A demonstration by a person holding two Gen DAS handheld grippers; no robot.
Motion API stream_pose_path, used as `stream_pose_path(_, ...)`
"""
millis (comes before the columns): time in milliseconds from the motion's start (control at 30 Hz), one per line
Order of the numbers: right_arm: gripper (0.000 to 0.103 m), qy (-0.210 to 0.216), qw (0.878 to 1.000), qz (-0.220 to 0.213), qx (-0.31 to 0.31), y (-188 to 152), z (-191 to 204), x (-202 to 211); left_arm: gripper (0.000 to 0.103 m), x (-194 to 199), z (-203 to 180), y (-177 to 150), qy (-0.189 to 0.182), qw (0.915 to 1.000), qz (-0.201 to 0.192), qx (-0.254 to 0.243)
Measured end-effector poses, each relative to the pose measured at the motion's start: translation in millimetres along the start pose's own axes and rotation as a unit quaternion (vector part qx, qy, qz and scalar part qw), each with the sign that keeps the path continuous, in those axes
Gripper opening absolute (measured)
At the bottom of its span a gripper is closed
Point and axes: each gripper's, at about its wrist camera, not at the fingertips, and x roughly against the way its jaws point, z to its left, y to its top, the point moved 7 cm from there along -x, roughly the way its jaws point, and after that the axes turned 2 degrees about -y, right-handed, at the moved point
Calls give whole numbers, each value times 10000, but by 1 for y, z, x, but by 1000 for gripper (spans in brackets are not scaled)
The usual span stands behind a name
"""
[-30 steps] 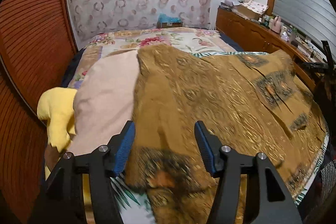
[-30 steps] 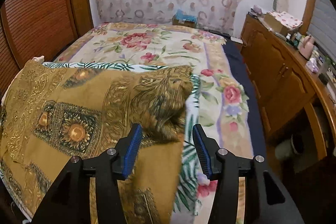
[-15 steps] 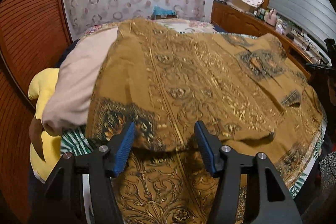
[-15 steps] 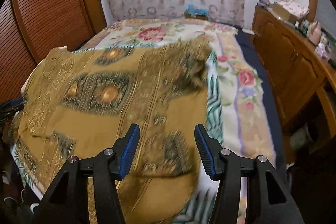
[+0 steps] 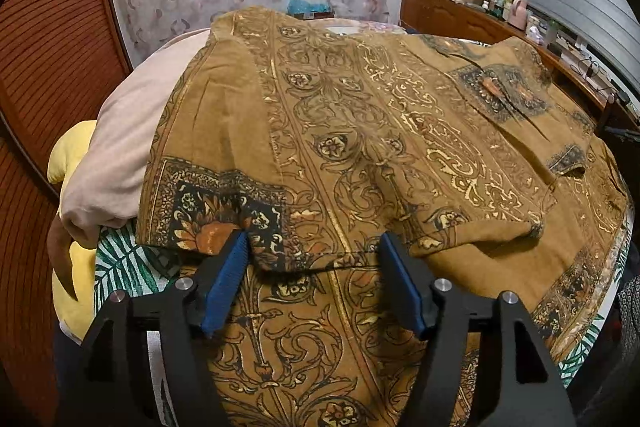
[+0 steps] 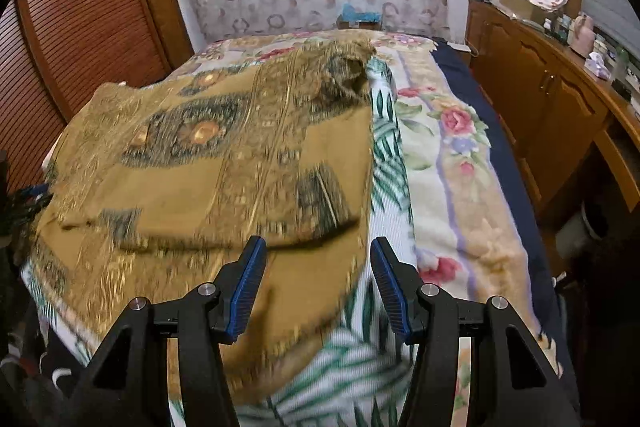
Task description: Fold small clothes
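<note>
A brown garment with gold and dark floral print (image 5: 360,131) lies spread over the bed, partly folded onto itself; it also shows in the right wrist view (image 6: 224,163). My left gripper (image 5: 312,267) is open, its blue-padded fingers (image 5: 228,279) straddling the folded hem of the garment just in front of it. My right gripper (image 6: 316,279) is open and empty, low over the garment's near right edge where it meets the palm-leaf sheet (image 6: 388,171).
A beige cloth (image 5: 132,135) and a yellow cloth (image 5: 72,155) lie at the garment's left. The floral blanket (image 6: 452,147) covers the bed's right side. A wooden dresser (image 6: 552,99) with clutter stands right; slatted wooden doors (image 6: 80,27) stand left.
Both grippers moved lower and closer to the near edge of the bed. The garment's far part now lies folded toward me, its hem between my left fingers. Both grippers stayed open.
</note>
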Motion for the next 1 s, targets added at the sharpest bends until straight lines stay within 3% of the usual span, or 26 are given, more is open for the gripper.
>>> stream_pose_path(233, 41, -25, 9997, 248, 11, -19, -4, -8, 72, 0, -1, 0, -12, 10000, 5, -15)
stream_pose_path(367, 7, 181, 9995, 245, 11, -20, 3, -9, 79, -2, -4, -1, -53, 10000, 42, -72)
stream_pose_path(567, 6, 219, 9996, 59, -157, -24, -13, 20, 80, -2, -3, -1, -52, 9999, 42, -81)
stream_pose_path(667, 6, -119, 9999, -27, -74, -25, -18, 33, 80, -2, -3, -1, -57, 9999, 48, -77)
stream_pose_path(700, 7, -328, 9995, -23, -13, -25, -20, 34, 80, -2, -3, -1, -61, 9999, 49, -75)
stream_pose_path(733, 16, -434, 9991, -29, 26, -24, -21, 34, 80, -2, -3, -1, -58, 9999, 47, -77)
stream_pose_path(767, 26, -408, 9992, -54, -17, -22, -22, 33, 80, -2, -3, -1, -58, 9999, 47, -76)
stream_pose_path(833, 35, -294, 9995, -87, -122, -17, -21, 28, 80, -2, -3, -1, -57, 9999, 46, -77)
stream_pose_path(1000, 35, -14, 9993, -208, -298, 6, -13, 0, 80, -2, -3, -1, -61, 9999, 47, -78)
